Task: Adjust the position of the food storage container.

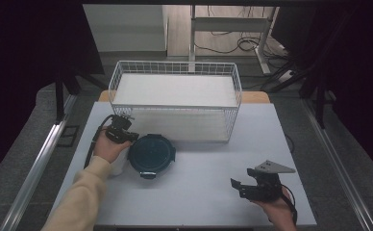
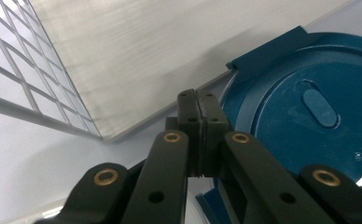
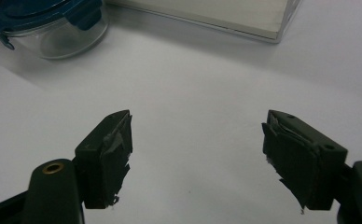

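A round clear container with a dark blue clip lid (image 1: 152, 153) stands on the white table, left of centre. My left gripper (image 1: 132, 136) is at the lid's upper left rim, its jaws pressed shut. In the left gripper view the shut gripper (image 2: 198, 100) has nothing visible between its pads, and the blue lid (image 2: 309, 107) lies just to its right. My right gripper (image 1: 236, 186) rests open near the table's front right. In the right gripper view the open gripper (image 3: 198, 135) frames bare table, with the container (image 3: 44, 23) far off at the upper left.
A white wire basket (image 1: 175, 65) with flat white shelves stands at the back of the table (image 1: 199, 192); its mesh (image 2: 20, 79) and lower board (image 2: 146, 56) are close to the left gripper. A small white object (image 1: 117, 166) sits under the left hand.
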